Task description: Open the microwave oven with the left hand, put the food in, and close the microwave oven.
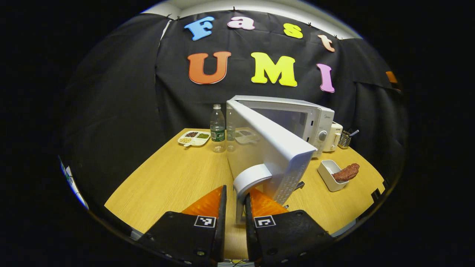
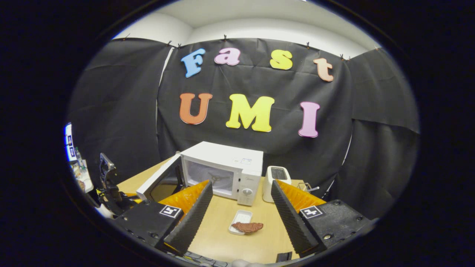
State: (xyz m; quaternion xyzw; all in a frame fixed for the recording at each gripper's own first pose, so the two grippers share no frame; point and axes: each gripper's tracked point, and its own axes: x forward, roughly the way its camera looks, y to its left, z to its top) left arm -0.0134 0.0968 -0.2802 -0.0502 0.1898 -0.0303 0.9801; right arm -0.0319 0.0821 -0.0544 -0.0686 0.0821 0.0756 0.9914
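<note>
The microwave oven (image 2: 226,172), a white boxy appliance, stands at the back of the wooden table (image 1: 174,178) against the black cloth, its long side running across the table and its open cavity facing the near edge. Its door (image 1: 272,148) is swung wide on the hinge side; the small lettering by the dials is too small to read. The left gripper (image 1: 234,207) has its ribbed orange fingers nearly closed around the door's curved white handle (image 1: 252,178). In front of the microwave oven, a white rectangular tray (image 2: 240,221) holds the food (image 2: 248,226), a brown lumpy piece lying across its rim. The right gripper (image 2: 240,218) hangs above the table with its fingers spread wide, holding nothing. Beside the microwave oven's control side stands a white toaster (image 2: 275,182). On its hinge side are a clear plastic bottle (image 1: 218,128) and a divided dish (image 1: 193,138) of grains.
</note>
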